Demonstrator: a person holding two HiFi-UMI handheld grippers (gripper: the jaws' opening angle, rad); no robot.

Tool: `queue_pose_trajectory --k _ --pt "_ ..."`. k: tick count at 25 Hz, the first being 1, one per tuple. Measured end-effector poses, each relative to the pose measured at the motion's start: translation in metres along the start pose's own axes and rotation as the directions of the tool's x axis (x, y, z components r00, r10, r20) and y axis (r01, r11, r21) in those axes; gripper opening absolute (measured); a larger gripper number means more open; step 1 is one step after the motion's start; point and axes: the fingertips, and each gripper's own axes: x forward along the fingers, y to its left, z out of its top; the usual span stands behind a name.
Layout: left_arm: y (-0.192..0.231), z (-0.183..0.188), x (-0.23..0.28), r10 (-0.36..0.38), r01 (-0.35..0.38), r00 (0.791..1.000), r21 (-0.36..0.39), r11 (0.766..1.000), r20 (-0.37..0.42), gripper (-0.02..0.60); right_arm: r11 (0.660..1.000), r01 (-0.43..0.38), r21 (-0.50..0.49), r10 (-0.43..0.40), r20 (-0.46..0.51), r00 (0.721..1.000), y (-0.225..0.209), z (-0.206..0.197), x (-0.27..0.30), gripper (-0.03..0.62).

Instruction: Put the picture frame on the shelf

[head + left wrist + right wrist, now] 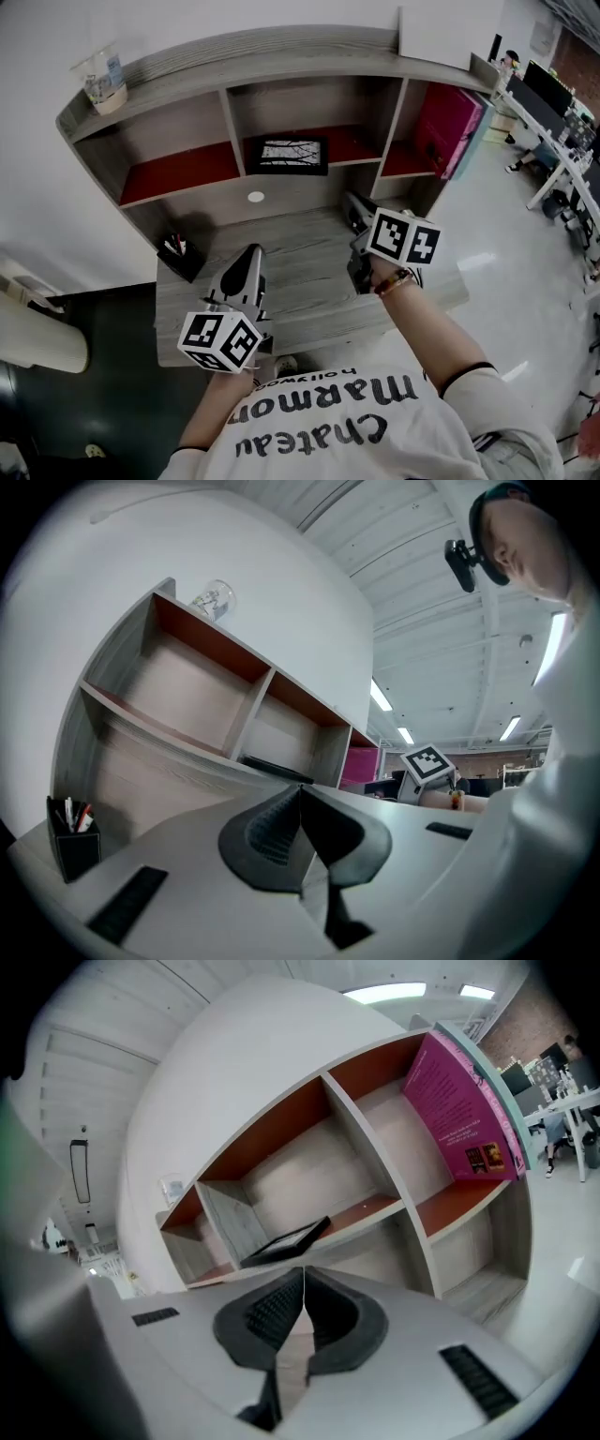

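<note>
Pic frame [292, 155] already lies flat in the shelf's [281, 47] middle cubby, left gripper [252, 251] & right gripper [353, 201] both pinched together w/ nothing in them over the desk [309, 258], so imo placing's done, next is just pulling clear.

Pink book [452, 127], pen holder [179, 255], clear cup [105, 82]

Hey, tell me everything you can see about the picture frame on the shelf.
The picture frame is a black rectangle around a pale print with dark branching lines. What it is made of can't be told. It lies roughly flat, face up, on the red floor of the middle compartment of the shelf, with its front edge near the lip. Nothing but the shelf touches it.
</note>
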Motion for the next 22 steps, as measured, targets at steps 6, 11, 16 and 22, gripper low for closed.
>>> queue_pose_trajectory --k 6,11,16,22 --pt "-0.026 -0.011 -0.031 0.059 -0.059 0.998 -0.003 0.998 0.019 0.017 0.995 -0.076 -0.066 0.074 -0.044 0.996 0.021 -0.023 -0.044 0.011" --pt "-0.048 -0.008 -0.055 0.101 -0.101 0.995 0.029 0.994 0.029 0.017 0.982 -0.109 -0.155 0.106 -0.028 0.994 0.036 -0.024 -0.087 0.011" --pt "-0.07 -0.004 -0.076 0.121 -0.124 0.992 0.067 0.99 0.046 0.017 0.97 -0.115 -0.215 0.125 0.037 0.991 0.045 -0.019 -0.13 0.009" --pt "-0.088 -0.017 -0.098 0.136 -0.138 0.99 0.08 0.987 0.029 0.017 0.964 -0.117 -0.239 0.132 0.047 0.99 0.047 -0.031 -0.159 0.008"
